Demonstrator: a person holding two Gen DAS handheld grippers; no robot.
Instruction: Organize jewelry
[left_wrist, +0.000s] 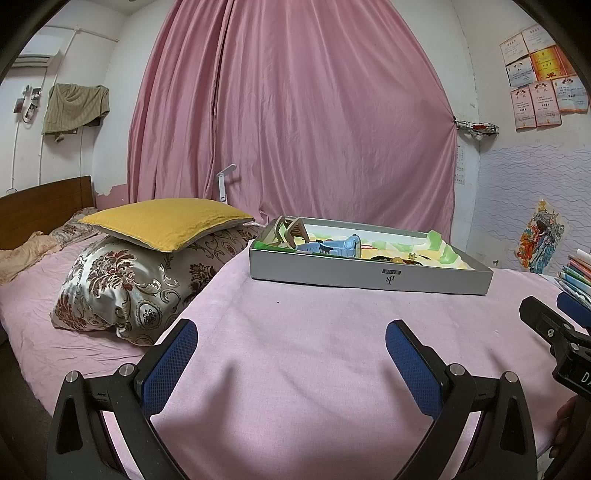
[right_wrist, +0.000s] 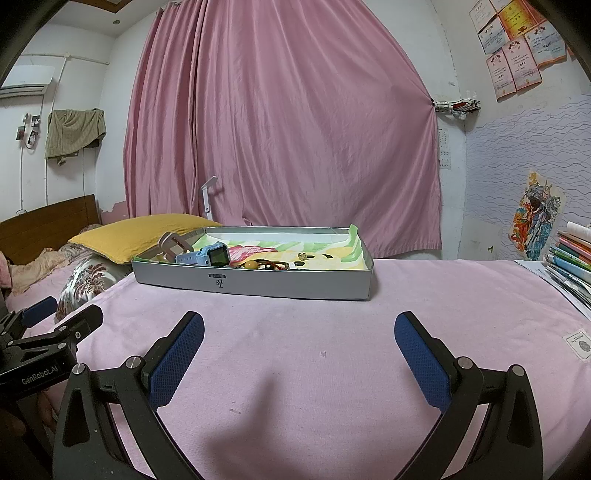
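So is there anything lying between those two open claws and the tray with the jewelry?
Nothing visible. Only bare pink cloth lies between the right gripper, the left gripper and the tray. Its near wall stands in front of the jewelry, so reach over it.

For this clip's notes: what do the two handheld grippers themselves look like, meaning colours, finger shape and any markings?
Both match: the left gripper and right gripper have matte black angular frames with silver round bolts. Each finger carries a flat, rounded blue pad with a fine dimpled texture. White "GenRobot.AI" lettering marks the left gripper's black body in the right wrist view. No cables or sleeves show.
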